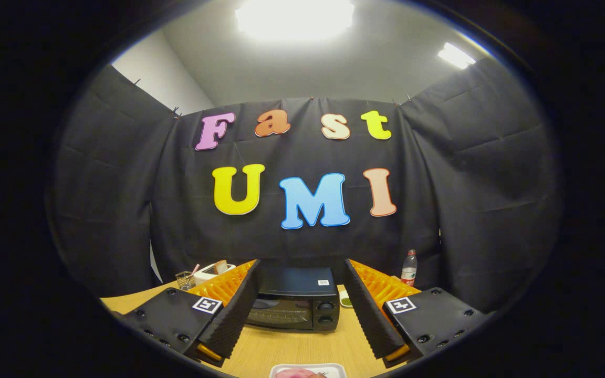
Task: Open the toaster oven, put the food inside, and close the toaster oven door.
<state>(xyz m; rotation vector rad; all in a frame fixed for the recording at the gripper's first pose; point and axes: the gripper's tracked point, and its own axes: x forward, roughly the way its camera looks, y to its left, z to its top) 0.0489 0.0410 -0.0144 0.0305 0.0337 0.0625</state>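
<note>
Bench (pixel 302 349): pale wood grain, running across the lower frame. We are holding the claw (pixel 302 304) spread wide, gripping nothing. Toaster oven (pixel 296 303): dark, door closed, sitting lower centre between the fingers and beyond them. Food (pixel 298 374): pinkish, lying on a white tray (pixel 334 369) at bottom centre. Water bottle (pixel 409 268) standing lower right; white container (pixel 209 272) lower left. Ceiling lights (pixel 294 18) are glowing overhead.

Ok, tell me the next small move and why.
Probably ease the open gripper forward toward the toaster oven: its door looks shut, it sits beyond the fingers on the table, and the food tray waits untouched just beneath them.
</note>
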